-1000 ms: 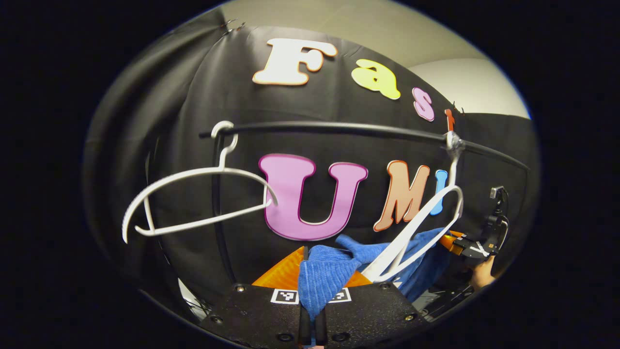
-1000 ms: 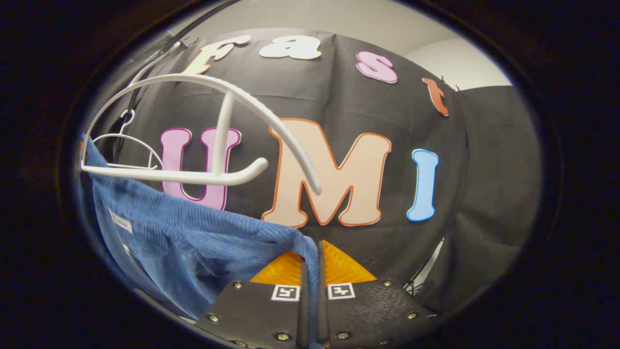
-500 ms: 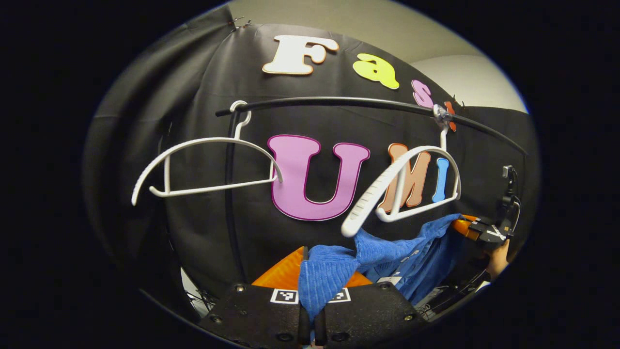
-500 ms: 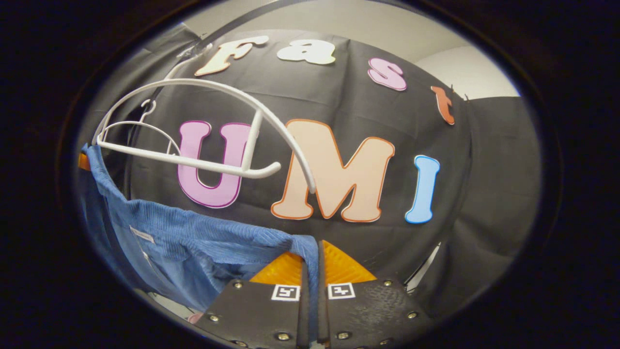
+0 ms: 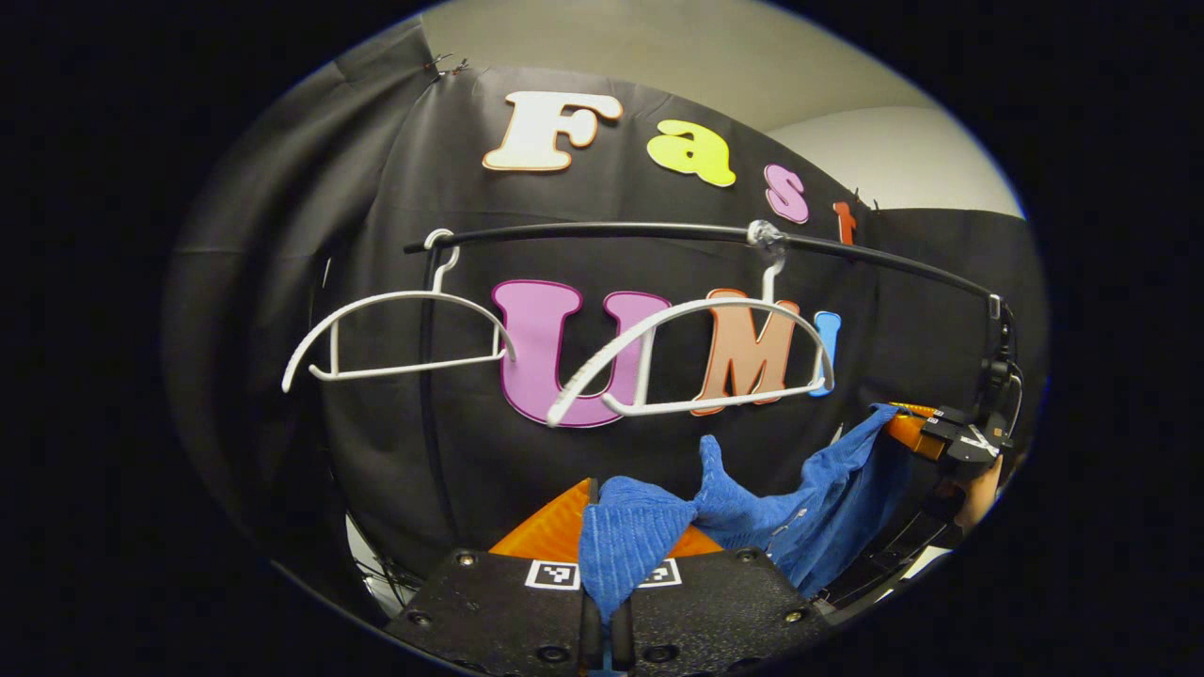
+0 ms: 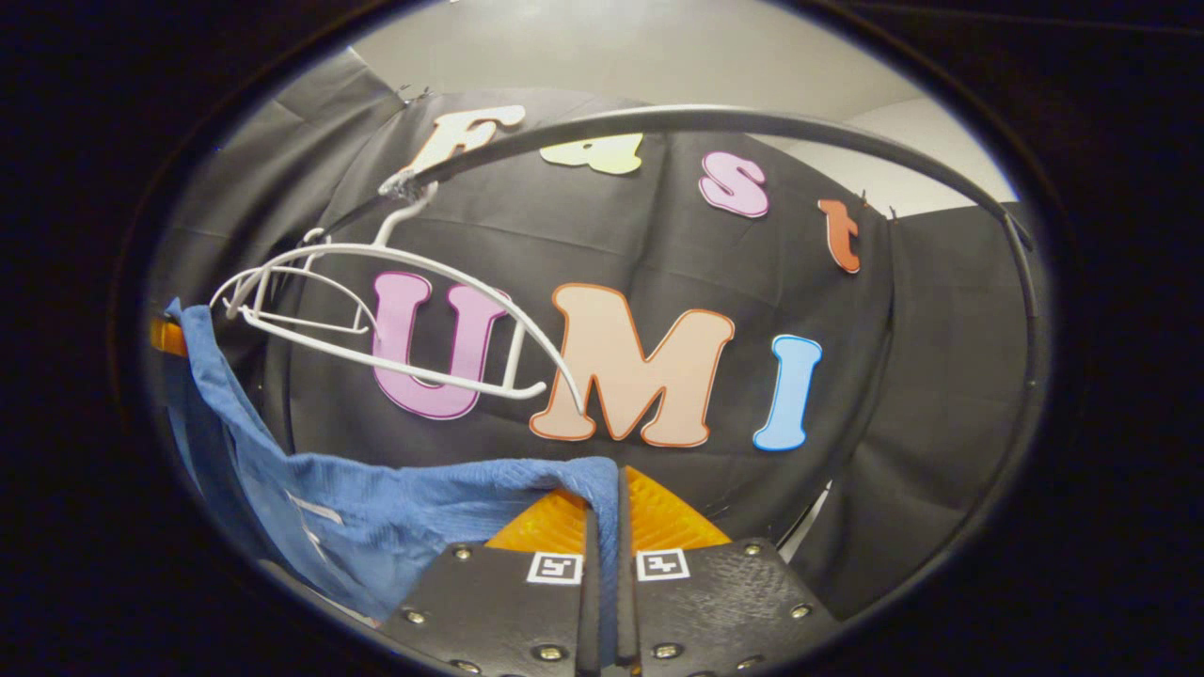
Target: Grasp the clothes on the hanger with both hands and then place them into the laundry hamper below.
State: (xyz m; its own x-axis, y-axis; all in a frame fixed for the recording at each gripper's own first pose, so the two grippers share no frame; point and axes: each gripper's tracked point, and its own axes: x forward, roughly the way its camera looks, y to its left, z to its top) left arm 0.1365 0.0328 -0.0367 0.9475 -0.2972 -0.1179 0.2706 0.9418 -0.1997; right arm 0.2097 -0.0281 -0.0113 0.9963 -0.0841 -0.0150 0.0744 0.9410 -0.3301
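Garment: blue ribbed cloth (image 5: 630,550), soft and limp, probably light; it hangs slack between your two grippers, clear of the hangers.
Left gripper (image 5: 604,602): clamped on one bunched edge.
Right gripper (image 6: 602,583): pinching the other edge; hold both ends as you lower.
Hangers: nearer white hanger (image 5: 696,353) and farther hanger (image 5: 395,334), both bare.
Rail (image 5: 658,231): behind.
Hamper: somewhere below you.

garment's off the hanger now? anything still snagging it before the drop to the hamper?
Nothing visible snags it. The blue garment hangs below the bare white hanger, apart from it, stretched between the left gripper and right gripper, both shut on it. The hamper isn't in view, so the path down can't be judged.
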